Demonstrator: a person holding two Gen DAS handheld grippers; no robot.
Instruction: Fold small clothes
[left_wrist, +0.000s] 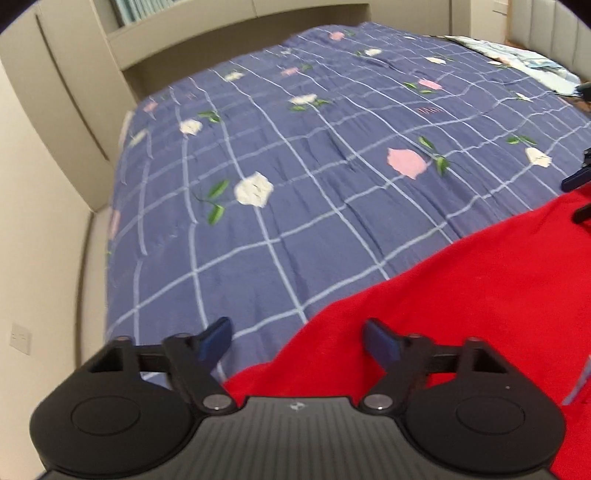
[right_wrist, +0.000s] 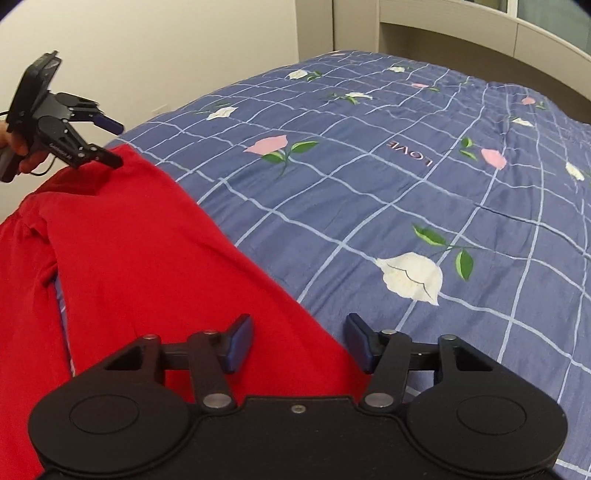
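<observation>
While the left wrist view is motion-blurred, the basics read fine: left gripper (left_wrist: 297, 341) points down over the bed, fingers parted, nothing pinched between the blue pads (left_wrist: 216, 341). Red garment (left_wrist: 461, 295) lies on the blue checked bedspread (left_wrist: 295, 147), filling the lower right of the view; its edge runs diagonally under the gap between the fingers, right finger over the cloth, left finger over bare bedspread. Whether the pads touch the fabric, cannot tell. Far right edge shows a sliver of the right gripper (left_wrist: 578, 177). Crumpled light-blue bedding (left_wrist: 517, 55) sits at the far corner, beige headboard unit (left_wrist: 74, 92) on the left.

Right wrist view, sharper: right gripper (right_wrist: 299, 341) has its fingers apart, narrower gap than the left's, not clamped on anything. Garment's (right_wrist: 147, 258) edge passes between them, left pad over the red cloth, right pad at its border with the bedspread (right_wrist: 406, 166). Garment spreads across the lower left. Left gripper (right_wrist: 114, 144) is upper left, held by a hand (right_wrist: 22, 151), fingers spread just above the garment's far corner. "LOVE" print (right_wrist: 409, 151) is visible on the bedspread.
</observation>
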